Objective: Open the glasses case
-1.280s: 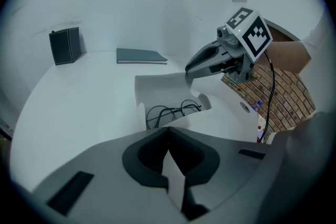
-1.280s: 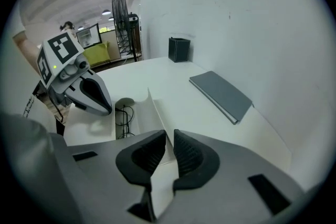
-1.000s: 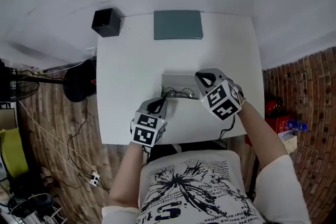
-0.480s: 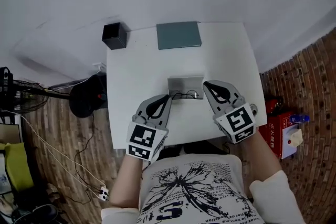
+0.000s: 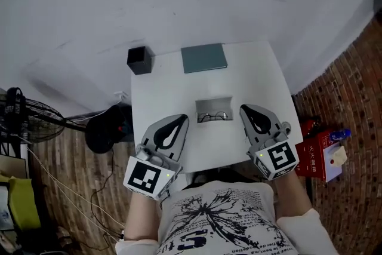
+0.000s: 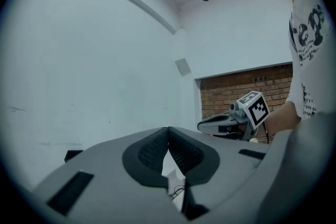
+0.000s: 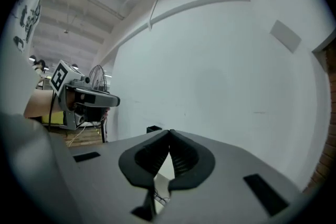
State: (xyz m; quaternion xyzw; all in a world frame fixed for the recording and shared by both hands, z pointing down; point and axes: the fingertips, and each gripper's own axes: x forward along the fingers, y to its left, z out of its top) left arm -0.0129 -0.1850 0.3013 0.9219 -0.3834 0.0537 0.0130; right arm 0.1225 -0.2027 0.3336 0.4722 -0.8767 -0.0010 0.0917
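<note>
The grey glasses case (image 5: 213, 106) lies open in the middle of the white table (image 5: 161, 86), with dark-rimmed glasses (image 5: 213, 116) lying in it. My left gripper (image 5: 178, 121) hangs to the case's left, raised off the table, shut and empty. My right gripper (image 5: 247, 109) hangs to the case's right, also shut with nothing between its fingers. In the left gripper view the jaws (image 6: 168, 128) meet tip to tip and the right gripper (image 6: 231, 123) shows beyond. In the right gripper view the shut jaws (image 7: 169, 132) point at the white wall, with the left gripper (image 7: 86, 98) at the left.
A black box (image 5: 139, 60) stands at the table's far left corner and a teal-grey flat pad (image 5: 204, 58) lies at the far edge. A fan (image 5: 18, 113) and cables sit on the floor at the left, red items (image 5: 316, 146) by the brick wall at the right.
Both grippers have lifted away from the case and drawn back toward the person, staying shut. The case stays open on the table with the glasses in it.
</note>
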